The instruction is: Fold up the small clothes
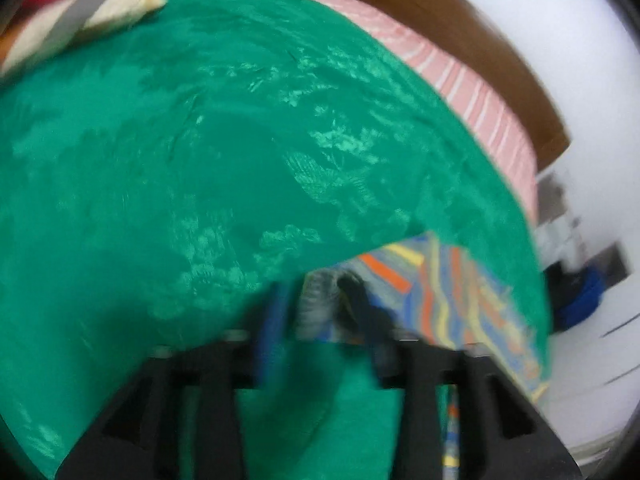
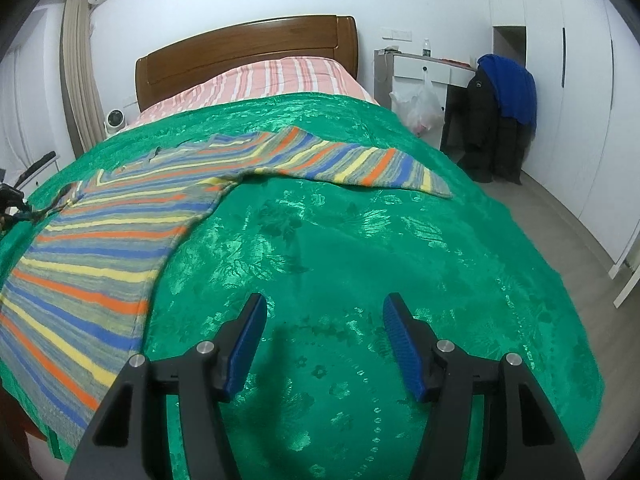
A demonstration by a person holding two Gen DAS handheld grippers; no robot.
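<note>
Striped sweater flat on green bedspread (right gripper agape above)

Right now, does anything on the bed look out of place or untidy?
Yes. The striped sweater lies unfolded and askew on the green bedspread, one sleeve stretched far out sideways, its body hanging over the bed's edge. It looks like no fold is made yet. Nothing seems damaged or spilled.

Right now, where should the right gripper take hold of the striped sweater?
Probably the sleeve cuff of the striped sweater. It lies flat on the green bedspread, stretched rightward with its end free, so come down from above and pinch across the cuff edge.
</note>
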